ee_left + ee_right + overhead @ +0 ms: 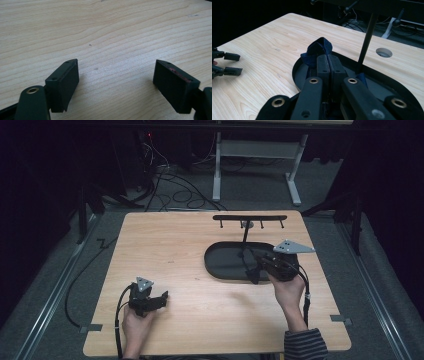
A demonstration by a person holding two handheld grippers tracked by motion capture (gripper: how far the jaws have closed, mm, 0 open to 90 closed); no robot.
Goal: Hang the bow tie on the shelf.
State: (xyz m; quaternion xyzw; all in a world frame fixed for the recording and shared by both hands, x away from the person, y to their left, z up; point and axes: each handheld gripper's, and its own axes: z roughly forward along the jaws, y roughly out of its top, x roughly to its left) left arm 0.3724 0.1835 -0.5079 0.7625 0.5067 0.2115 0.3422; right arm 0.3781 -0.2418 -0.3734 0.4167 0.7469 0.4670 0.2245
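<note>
Two grippers are working: the right gripper [328, 65], centre frame, is pinching a dark blue cloth [318, 51] over the black tray [295, 72] and risking snagging the rack post [366, 40], while the left gripper [115, 82] is idling wide-jawed on bare table [105, 32].

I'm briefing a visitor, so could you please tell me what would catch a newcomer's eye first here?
The right gripper over the oval black tray at the table's right, its fingers shut on a dark blue cloth. Behind stands a black hook rack; the left gripper rests open near the front left.
</note>
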